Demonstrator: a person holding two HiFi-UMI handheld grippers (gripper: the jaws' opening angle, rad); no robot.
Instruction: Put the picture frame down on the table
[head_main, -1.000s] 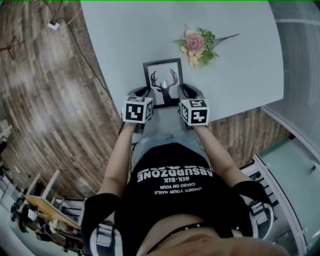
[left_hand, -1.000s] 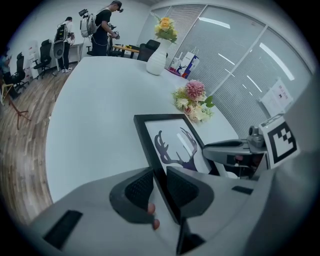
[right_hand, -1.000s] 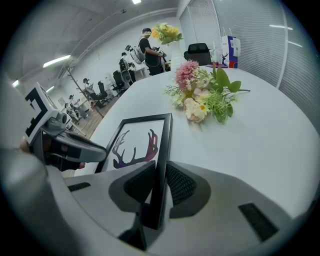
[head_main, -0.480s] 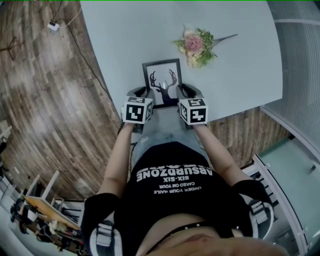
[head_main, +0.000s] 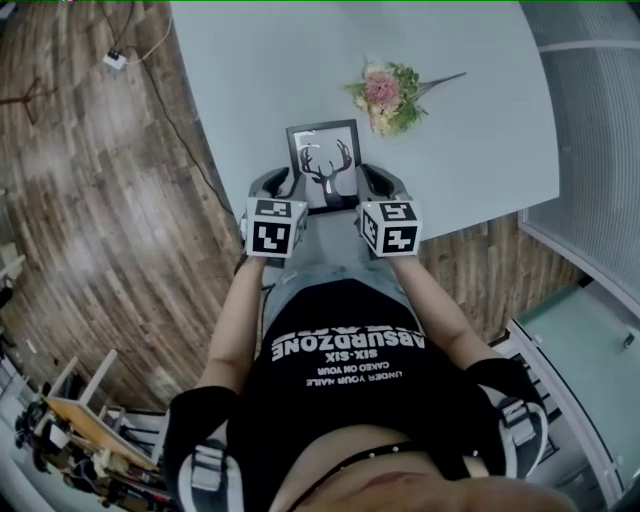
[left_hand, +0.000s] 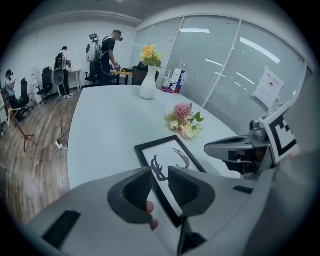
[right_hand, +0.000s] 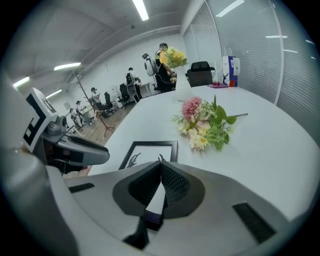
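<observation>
Left tongs (left_hand: 159, 176) apart, right tongs (right_hand: 160, 167) just closed together, empty, picture frame (head_main: 322, 165) flat on table (head_main: 260, 80), shirt (head_main: 350, 400) reads ABSURDZONE

The picture frame (head_main: 323, 165) has a smooth black moulding with a slight sheen, set round a matt white paper print. The table (head_main: 480, 150) beneath the frame is smooth, pale and matt. Beyond the frame, the flowers (head_main: 392, 92) look soft and dull (cloth or real, I cannot tell). Left of the frame, the floor (head_main: 90, 200) is wood planking, strongly grained, with a low shine. Close against the frame, the left gripper (left_hand: 160, 172) shows a smooth matt grey plastic shell and dark ribbed pads (left_hand: 139, 187). Far behind the frame stands a glossy white vase (left_hand: 148, 85).
</observation>
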